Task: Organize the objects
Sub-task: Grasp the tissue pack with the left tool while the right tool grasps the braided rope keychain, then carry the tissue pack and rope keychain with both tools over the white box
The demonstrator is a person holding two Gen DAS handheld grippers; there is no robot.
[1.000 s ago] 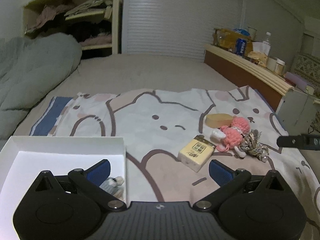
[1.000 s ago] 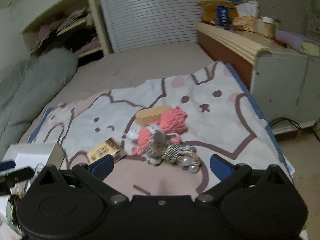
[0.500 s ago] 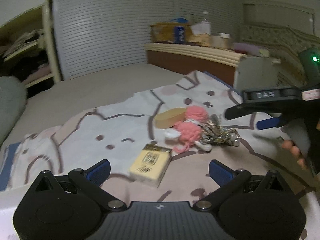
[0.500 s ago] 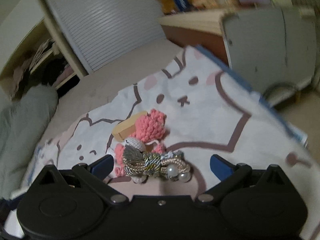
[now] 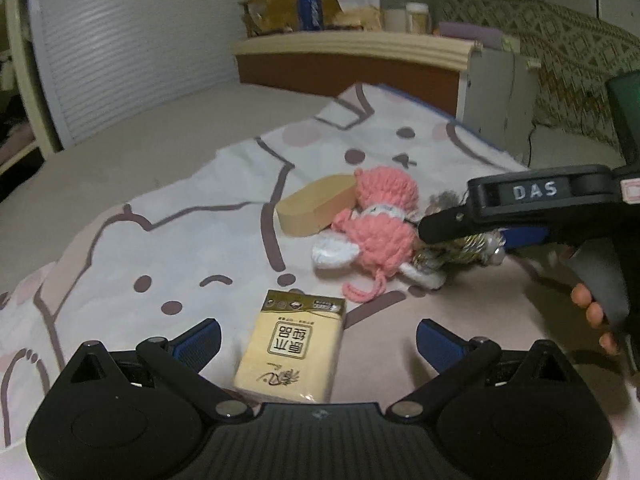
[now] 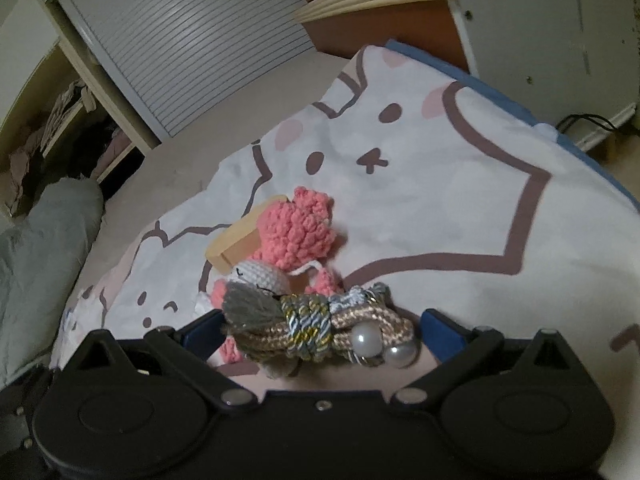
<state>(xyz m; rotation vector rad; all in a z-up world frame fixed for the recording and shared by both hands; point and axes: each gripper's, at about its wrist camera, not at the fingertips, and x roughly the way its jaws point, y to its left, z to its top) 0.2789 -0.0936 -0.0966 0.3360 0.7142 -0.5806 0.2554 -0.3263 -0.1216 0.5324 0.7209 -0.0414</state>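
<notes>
Braided cord (image 6: 320, 330) with tassel and pearl beads lies on the cat-print blanket (image 6: 440, 184), framed between the spread fingers of the right gripper (image 6: 320, 328) — jaws wide, nothing held, one blue pad on each side of the bundle. The cord touches the pink crochet doll (image 6: 294, 236), which leans against a tan oval block (image 5: 316, 210) behind it. Nearer the left gripper (image 5: 318, 338), whose fingers also stand apart and empty, a yellow tissue pack (image 5: 294, 346) sits flat on the blanket between its pads. The step in hand looks like two pick-ups being lined up. Next, I judge, each gripper must close squarely; the right one should catch the cord alone, without snagging the doll's yarn. Compared with half a second ago, the right gripper has come lower and closer, so the cord now sits between its tips — and the left has advanced until the pack lies between its fingers
</notes>
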